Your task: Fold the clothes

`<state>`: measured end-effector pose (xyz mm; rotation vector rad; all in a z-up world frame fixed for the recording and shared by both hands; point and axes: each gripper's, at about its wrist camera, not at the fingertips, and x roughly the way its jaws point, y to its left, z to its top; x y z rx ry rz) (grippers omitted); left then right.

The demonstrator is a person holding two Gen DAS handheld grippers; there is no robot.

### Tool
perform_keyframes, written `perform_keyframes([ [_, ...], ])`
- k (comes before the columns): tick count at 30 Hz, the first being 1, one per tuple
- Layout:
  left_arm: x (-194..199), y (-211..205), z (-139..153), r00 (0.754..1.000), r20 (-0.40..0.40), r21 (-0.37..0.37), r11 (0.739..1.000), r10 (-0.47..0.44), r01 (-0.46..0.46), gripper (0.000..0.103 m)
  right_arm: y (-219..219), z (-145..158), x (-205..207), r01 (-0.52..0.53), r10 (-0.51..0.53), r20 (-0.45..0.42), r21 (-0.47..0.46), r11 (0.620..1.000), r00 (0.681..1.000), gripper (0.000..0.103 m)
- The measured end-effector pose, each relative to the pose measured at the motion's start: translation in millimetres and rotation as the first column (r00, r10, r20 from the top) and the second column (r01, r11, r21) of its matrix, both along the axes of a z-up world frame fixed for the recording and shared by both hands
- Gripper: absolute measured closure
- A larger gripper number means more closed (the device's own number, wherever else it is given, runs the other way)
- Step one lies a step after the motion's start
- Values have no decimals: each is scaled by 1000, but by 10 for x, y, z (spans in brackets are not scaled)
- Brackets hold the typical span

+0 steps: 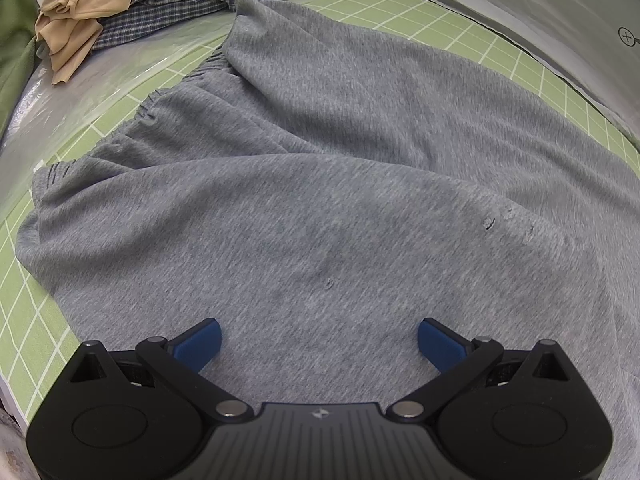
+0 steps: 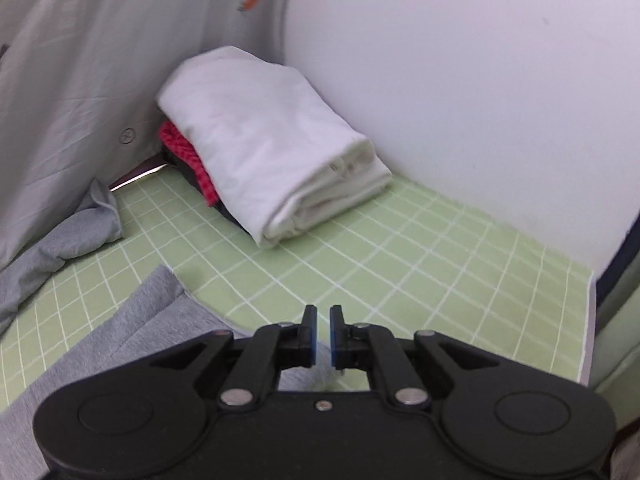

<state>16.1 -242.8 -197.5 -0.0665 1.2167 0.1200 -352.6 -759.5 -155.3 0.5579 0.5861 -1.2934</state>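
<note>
Left wrist view looks down over a grey garment (image 1: 320, 184) spread wide across the green gridded mat (image 1: 36, 320) on the tabletop. Its gathered waistband runs along the left edge, and a fold of the cloth rises toward the far side. The left gripper (image 1: 319, 342) hovers over the near part of the cloth with its jaws released — blue pads (image 1: 200, 344) set wide apart, nothing between them. At the far left sits a pile of clothes: a tan piece (image 1: 68, 20) on top of a blue checked one (image 1: 172, 4).

Right wrist view shows the right gripper (image 2: 323, 336) with its jaws nearly closed — only a thin gap remains, and nothing shows between them. Under it and to the left lies a corner of the grey garment (image 2: 132, 344), on the same green mat (image 2: 400, 264). Farther off, against the white wall (image 2: 460, 80), rests a folded white cloth (image 2: 264, 152) stacked over a red patterned piece (image 2: 184, 152). A pale sheet (image 2: 80, 60) hangs at the left, with another bunch of grey cloth (image 2: 56, 248) at its foot.
</note>
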Motion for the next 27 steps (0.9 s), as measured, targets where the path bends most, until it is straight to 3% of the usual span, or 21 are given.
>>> perform_keyframes([
  [1,-4,0,-1,1000,1,0,1000,1,-1,0,-30,-46,-115,42,-45,57,46,998,997,81],
  [2,-7,2,-1,1000,1,0,1000,2,-2,0,-52,-96,-218,77,-86,107,92,993,991,68],
  [3,-7,5,-1,1000,0,0,1000,3,-3,0,-49,-160,-277,91,-109,138,130,987,985,64],
  [10,8,10,2,1000,-11,-2,1000,6,-6,0,69,-500,-237,96,-148,200,248,964,969,54],
  [13,17,13,4,1000,-16,-3,1000,8,-8,0,47,-531,-136,68,-109,162,239,968,981,52],
  [16,21,15,6,1000,-17,-3,1000,7,-7,0,12,-539,-37,29,-47,80,211,977,996,75],
  [17,19,15,7,1000,-17,-3,1000,6,-7,0,0,-541,-20,11,-21,44,205,979,999,96],
  [18,20,15,8,1000,-18,-4,1000,4,-4,0,-9,-541,-12,-6,4,12,197,980,1000,102],
  [20,25,24,8,1000,-27,-7,1000,-14,14,0,-17,-521,-59,-26,33,-38,168,985,999,102],
  [23,1,77,23,999,-41,-25,999,-35,34,0,-69,-483,-247,28,-11,-141,117,993,990,102],
  [27,-151,319,147,1000,5,-78,997,3,-3,0,-111,-482,-611,117,-103,-95,156,981,990,101],
])
